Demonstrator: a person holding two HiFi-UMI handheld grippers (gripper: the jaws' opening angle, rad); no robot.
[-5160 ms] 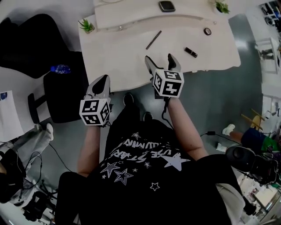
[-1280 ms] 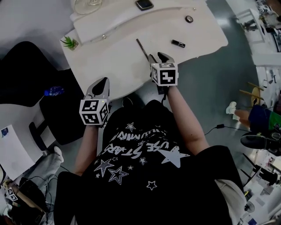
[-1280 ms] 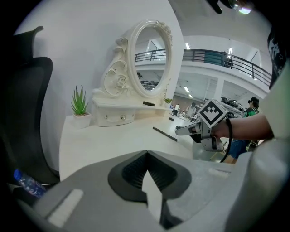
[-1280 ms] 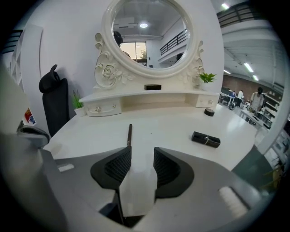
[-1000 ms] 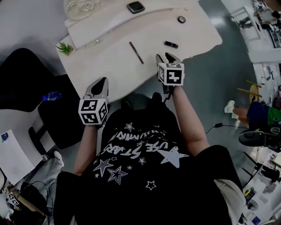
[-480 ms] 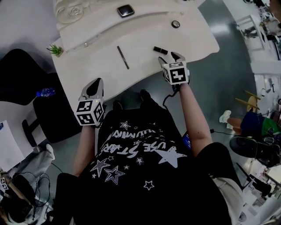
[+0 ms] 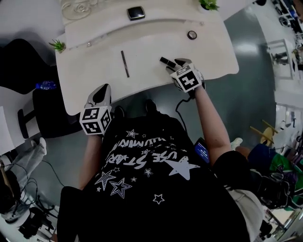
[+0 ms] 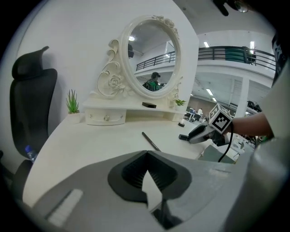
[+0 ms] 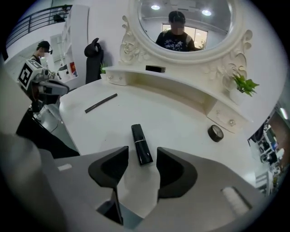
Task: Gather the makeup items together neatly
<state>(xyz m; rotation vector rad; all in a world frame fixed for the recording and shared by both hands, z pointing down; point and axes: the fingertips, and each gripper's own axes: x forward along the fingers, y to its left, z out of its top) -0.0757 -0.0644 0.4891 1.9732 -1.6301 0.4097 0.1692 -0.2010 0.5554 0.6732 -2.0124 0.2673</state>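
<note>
Hovering low over the white vanity table (image 7: 151, 47), the right gripper (image 7: 179, 64) points steeply down at a black lipstick tube (image 9: 139, 140) that lies flat near the table's front edge. Its jaws stand apart and have just been closing a little; the near end of the tube lies between the fingertips, and neither pad presses on it. The left gripper (image 7: 103, 90) hangs at the front edge of the table on the person's left, well apart from the items, with its jaws brought together on nothing. A thin dark pencil (image 7: 124, 63) lies flat toward the middle of the table, between the two grippers. A small round black pot (image 7: 191, 34) sits beyond the lipstick, near the foot of the raised shelf. A dark flat compact (image 7: 136, 12) rests on that shelf under the oval mirror (image 8: 152, 56).
</note>
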